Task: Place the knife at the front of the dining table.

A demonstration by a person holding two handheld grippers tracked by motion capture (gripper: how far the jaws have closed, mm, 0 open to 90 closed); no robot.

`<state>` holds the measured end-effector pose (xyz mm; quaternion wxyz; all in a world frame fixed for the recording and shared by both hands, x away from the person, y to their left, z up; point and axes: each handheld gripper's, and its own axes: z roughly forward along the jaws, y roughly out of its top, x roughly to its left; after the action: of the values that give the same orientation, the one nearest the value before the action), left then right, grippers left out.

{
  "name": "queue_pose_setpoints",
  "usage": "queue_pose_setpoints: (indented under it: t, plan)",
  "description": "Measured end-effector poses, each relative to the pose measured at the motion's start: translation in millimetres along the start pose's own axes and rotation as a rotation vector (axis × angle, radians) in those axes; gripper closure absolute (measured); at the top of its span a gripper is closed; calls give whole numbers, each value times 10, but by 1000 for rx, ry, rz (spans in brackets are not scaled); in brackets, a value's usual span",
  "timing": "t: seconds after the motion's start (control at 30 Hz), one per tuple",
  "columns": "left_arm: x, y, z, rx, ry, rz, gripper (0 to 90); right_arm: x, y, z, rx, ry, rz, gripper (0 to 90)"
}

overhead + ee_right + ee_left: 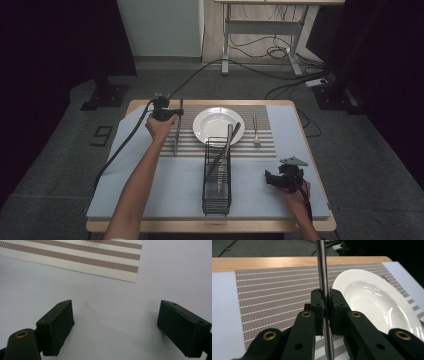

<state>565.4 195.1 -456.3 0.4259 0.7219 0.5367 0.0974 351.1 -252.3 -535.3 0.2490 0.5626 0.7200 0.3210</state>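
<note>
Room: dim, w/ grey carpet, cables on the floor and a desk frame beyond the wooden table (150, 104).
Surface: a pale blue cloth (165, 190) covered the tabletop; a brown-and-white striped placemat (265, 145) lay across its far half.
Left gripper (176, 114): you held it over the mat's left edge, just left of the white plate (212, 131). In the left gripper view its jaws stood nearly closed, pads (318, 305) pinching a slim metal utensil (322, 272) at mid-handle.
Utensil: it stood roughly upright in your grip; from the high view it ran as a thin bar (178, 127) from above the gripper down to the placemat. Which end was the working end, can't tell.
Plate: empty, seated on the mat at centre; its rim (352, 273) sat just right of the held handle in the left gripper view, apart from it.
Right gripper (272, 179): your right hand (295, 192) kept it low over the blue cloth near the table's front right corner. In the right gripper view the jaws stood wide, pads (56, 325) well apart, bare cloth between them, the mat's corner (125, 267) just ahead.
Rack: a black wire caddy (217, 175) stood between your arms, front of the plate, w/ two long utensils (227, 145) leaning out of it toward the plate.
Fork: a fork (255, 131) lay on the mat, just right of the plate.
</note>
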Motion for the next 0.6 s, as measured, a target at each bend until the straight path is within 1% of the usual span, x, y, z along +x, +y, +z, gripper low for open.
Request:
queue_pose_setpoints:
  t: [0.1, 0.13, 0.17, 0.23, 0.33, 0.47, 0.53, 0.6]
  plan:
    - [1, 0, 83, 18, 16, -11, 825, 0, 1, 1, 0, 0, 0, 133]
    - [1, 0, 83, 18, 16, -11, 825, 0, 1, 1, 1, 0, 1, 133]
    - [-9, -4, 141, 30, 30, -12, 825, 0, 1, 1, 0, 0, 0, 133]
    - [-16, -12, 195, 38, 42, -18, 826, 0, 1, 1, 0, 1, 1, 133]
    - [-5, -33, 265, 46, 61, -38, 826, -1, 1, 0, 0, 1, 1, 133]
    - [24, -42, 317, 62, 76, -45, 823, -2, 0, 0, 0, 1, 1, 133]
    - [49, -52, 357, 77, 86, -49, 821, -2, 0, 0, 0, 1, 1, 133]
    - [57, -58, 382, 78, 92, -54, 821, -2, 0, 0, 0, 2, 1, 133]
